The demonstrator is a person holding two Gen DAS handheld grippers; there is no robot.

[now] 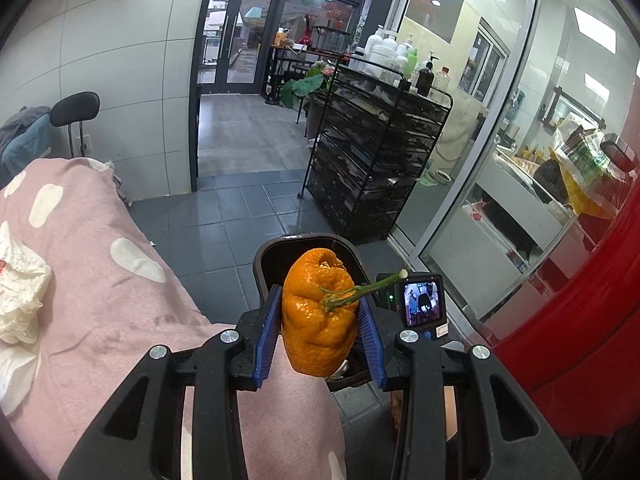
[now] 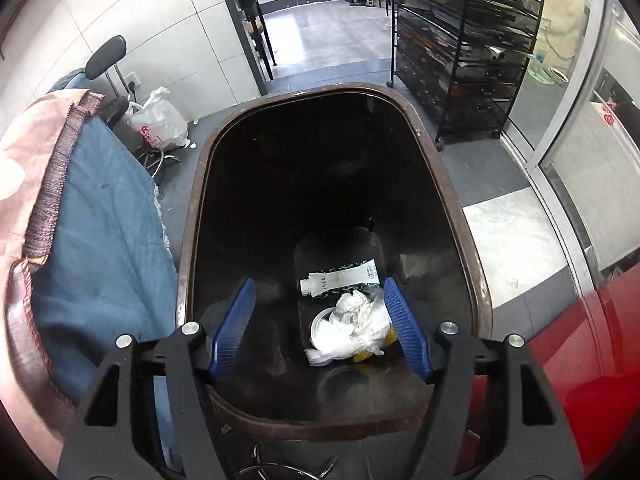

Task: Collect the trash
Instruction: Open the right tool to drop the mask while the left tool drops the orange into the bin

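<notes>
My left gripper [image 1: 320, 328] is shut on an orange peel [image 1: 318, 312] with a green stem, held at the edge of the pink-clothed table above the dark brown trash bin [image 1: 272, 252]. My right gripper [image 2: 320, 324] is open and empty, held over the bin's mouth [image 2: 200, 184]. At the bin's bottom lie a white squeeze pouch [image 2: 340, 280], crumpled white tissue [image 2: 356, 320], a white lid and something yellow. A crumpled white tissue [image 1: 20, 292] lies on the pink cloth at the left.
The pink spotted tablecloth [image 1: 100, 280] covers the table on the left, over blue cloth [image 2: 100, 220]. A black wire rack [image 1: 372, 152] stands ahead on the right. A red surface [image 1: 580, 320] is at the right. A white plastic bag [image 2: 160, 124] and a stool [image 2: 106, 58] stand by the wall.
</notes>
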